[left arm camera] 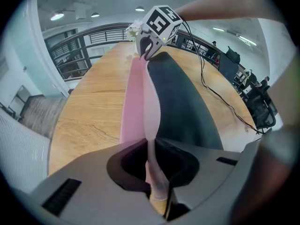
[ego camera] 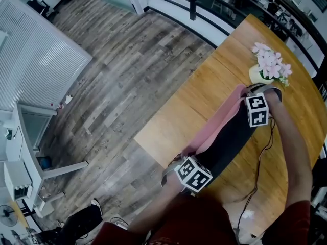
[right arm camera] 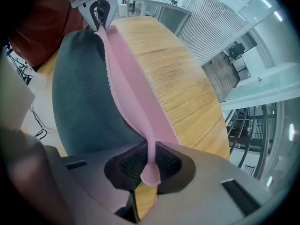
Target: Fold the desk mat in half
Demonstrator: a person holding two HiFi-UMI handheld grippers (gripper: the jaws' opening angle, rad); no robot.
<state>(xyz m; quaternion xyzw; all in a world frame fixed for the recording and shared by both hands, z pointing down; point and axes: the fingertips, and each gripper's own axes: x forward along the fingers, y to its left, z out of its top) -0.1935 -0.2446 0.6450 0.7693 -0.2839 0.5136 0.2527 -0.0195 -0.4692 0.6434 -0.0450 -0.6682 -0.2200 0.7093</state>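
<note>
The desk mat [ego camera: 225, 137], pink on top and dark grey beneath, hangs lifted along one long edge

From the head we look steeply down on the wooden table [ego camera: 204, 106] and the plank floor [ego camera: 127, 75] to its left. The camera on the left gripper [right arm camera: 99, 15] sits close behind its own jaws and faces along the desk mat [left arm camera: 180, 102] toward the right gripper [left arm camera: 146, 50] at the far end. The right gripper's camera, just as close to its jaws, faces back to the near end. Both share the mat's length, and all three share the tabletop.
</note>
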